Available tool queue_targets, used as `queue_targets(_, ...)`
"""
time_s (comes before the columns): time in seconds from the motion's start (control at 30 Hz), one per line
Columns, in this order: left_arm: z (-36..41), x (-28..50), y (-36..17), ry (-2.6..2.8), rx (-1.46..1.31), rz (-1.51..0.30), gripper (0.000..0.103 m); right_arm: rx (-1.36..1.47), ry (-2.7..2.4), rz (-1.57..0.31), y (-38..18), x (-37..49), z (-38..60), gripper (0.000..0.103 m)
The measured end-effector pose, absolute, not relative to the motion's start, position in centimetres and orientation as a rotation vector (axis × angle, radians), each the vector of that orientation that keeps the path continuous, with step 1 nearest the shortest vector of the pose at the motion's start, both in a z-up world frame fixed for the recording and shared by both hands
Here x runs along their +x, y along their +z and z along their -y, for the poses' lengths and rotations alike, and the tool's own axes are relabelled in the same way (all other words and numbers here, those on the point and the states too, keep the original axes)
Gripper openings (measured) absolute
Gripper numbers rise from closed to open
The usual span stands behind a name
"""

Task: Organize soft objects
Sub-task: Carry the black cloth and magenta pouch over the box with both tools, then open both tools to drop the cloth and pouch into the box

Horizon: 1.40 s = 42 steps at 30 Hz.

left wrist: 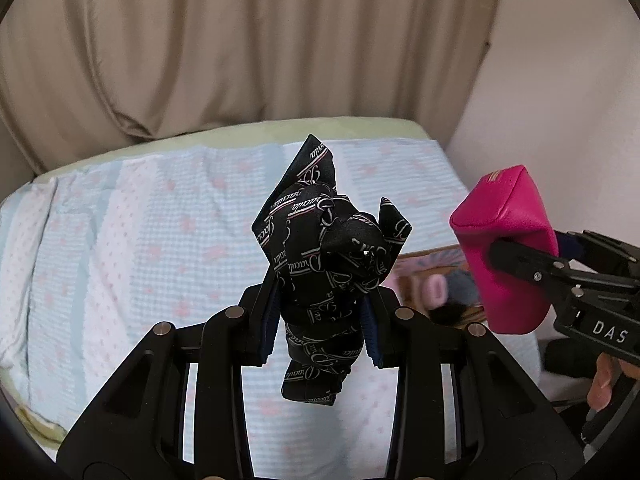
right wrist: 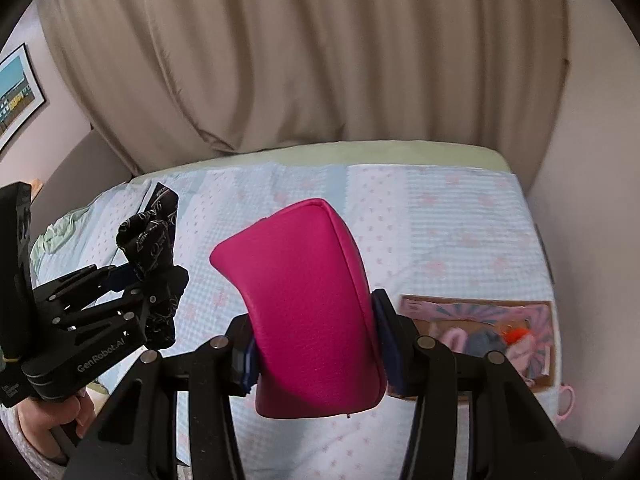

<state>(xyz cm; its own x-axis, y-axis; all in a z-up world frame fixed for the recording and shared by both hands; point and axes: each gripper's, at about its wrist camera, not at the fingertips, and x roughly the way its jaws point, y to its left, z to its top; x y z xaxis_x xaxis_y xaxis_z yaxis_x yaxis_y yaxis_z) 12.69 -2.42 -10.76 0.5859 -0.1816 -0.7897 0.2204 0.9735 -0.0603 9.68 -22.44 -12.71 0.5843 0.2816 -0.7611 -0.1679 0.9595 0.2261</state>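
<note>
Your left gripper (left wrist: pixel 320 320) has its fingers closed on the black printed cloth (left wrist: pixel 326 264), clamped around its bunched middle, so one pointed end sticks up and a short tail hangs below. Held that way it is lifted clear of the bed (left wrist: pixel 140 240), above the middle of the quilt, probably so you can carry it without dragging. The cloth is dark and satiny, covered with pale script lettering and thin stripes, and it is twisted into a knot-like wad. It looks limp, so expect the loose ends to flop when you move.

Your right gripper (right wrist: pixel 316 348) grips the pink pouch (right wrist: pixel 308 312) across its width, fingers closed on both sides, the padded body squeezed in slightly at the pinch. The pouch is bright magenta with a fine leather-like grain and a stitched seam along its top edge. It too hangs in the air above the bed, toward the right edge.

Near the bed's right edge lies a cardboard box (right wrist: pixel 480 304) with a pink patterned lining, already holding a few small soft items. My guess is that both pieces are held aloft for dropping there.
</note>
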Motion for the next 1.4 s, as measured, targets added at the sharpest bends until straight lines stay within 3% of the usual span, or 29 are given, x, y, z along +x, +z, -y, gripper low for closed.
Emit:
queue_targets(0.5, 21.0, 11.8, -14.3, -0.372, 0.038, -0.961, 0.031, 0.184, 0.06, -0.964, -16.2, 7.8, 40.7, 0.045)
queue_targets(0.83, 29.3, 16.1, -24.0, -0.378, 0.066, -1.127, 0.031, 0.221, 0.024, -1.096, -23.8, 13.7, 45.7, 0.045)
queue_targets(1.13, 32.6, 19.6, -34.5, -0.371, 0.121, -1.327, 0.031, 0.242, 0.04, -1.277, -33.1, 18.3, 47.3, 0.045)
queue_targets(1.4, 33.2, 21.1, -40.0, -0.337, 0.164, -1.451, 0.034, 0.293, 0.059, -1.389, -37.7, 19.8, 47.9, 0.047)
